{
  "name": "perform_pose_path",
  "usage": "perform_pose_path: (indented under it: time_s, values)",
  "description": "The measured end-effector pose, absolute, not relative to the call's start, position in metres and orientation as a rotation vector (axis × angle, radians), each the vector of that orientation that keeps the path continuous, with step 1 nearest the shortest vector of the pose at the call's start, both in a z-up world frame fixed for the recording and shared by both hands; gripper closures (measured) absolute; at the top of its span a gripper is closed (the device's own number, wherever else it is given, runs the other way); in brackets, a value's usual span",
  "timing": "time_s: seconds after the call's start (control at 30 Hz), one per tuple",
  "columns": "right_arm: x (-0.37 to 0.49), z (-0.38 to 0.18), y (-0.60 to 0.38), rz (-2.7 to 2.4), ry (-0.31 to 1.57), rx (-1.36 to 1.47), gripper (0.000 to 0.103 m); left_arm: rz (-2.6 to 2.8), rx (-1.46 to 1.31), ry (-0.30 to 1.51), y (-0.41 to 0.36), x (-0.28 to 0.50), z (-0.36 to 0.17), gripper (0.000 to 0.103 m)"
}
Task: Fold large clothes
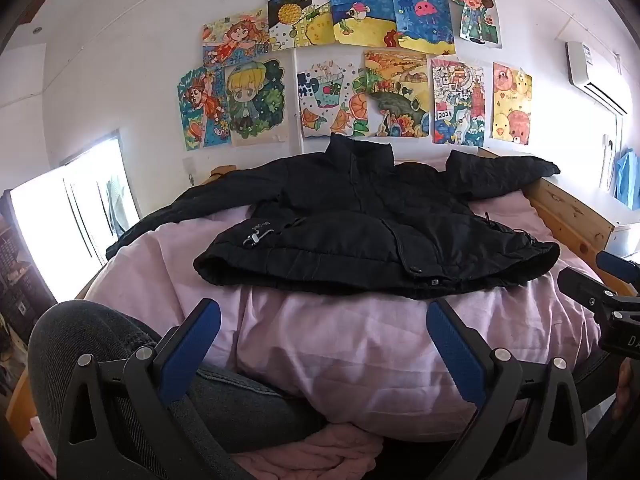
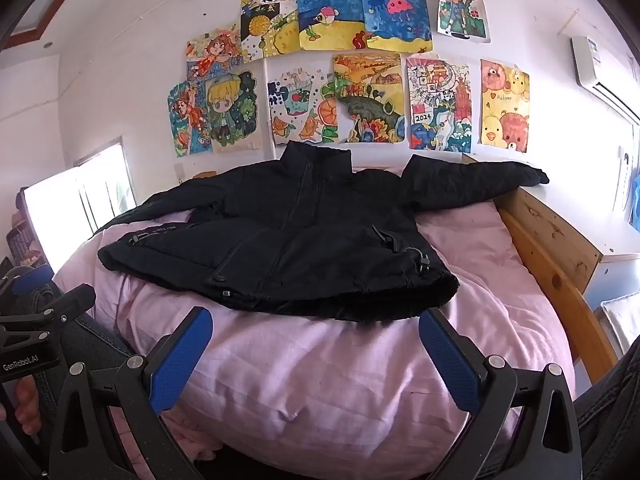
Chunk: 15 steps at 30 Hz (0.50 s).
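A black padded jacket [image 1: 360, 224] lies flat, front up, on a pink quilt [image 1: 340, 340], collar toward the wall, both sleeves spread out sideways. It also shows in the right wrist view [image 2: 304, 240]. My left gripper [image 1: 324, 320] is open and empty, just short of the jacket's hem. My right gripper [image 2: 316, 328] is open and empty too, near the hem's right corner. The right sleeve end [image 2: 524, 174] rests on the wooden bed frame.
The wooden bed frame [image 2: 552, 240] runs along the right side. A person's jeans-clad knee [image 1: 100, 340] is at the lower left. Drawings [image 1: 360, 72] cover the wall behind. A bright window [image 1: 72, 208] is at left, an air conditioner [image 1: 592, 72] at upper right.
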State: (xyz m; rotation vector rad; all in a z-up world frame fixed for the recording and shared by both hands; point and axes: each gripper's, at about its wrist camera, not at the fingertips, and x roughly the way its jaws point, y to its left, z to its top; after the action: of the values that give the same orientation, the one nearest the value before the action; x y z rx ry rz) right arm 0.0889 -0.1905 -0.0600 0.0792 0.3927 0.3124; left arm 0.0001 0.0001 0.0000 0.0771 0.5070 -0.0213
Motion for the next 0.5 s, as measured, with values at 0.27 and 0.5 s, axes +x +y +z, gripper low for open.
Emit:
perform_pose_path:
  time_s: [0.27,0.5]
  values:
    - [0.0897,-0.0591,-0.189,0.312,0.391,0.082,0.0,-0.02,0.082,0.506,-0.0007,0.0015,0.0004,0.002]
    - [0.0898,-0.0587,-0.1879,0.314,0.391,0.081,0.0,-0.023,0.078,0.503,0.0,-0.0001,0.0,0.002]
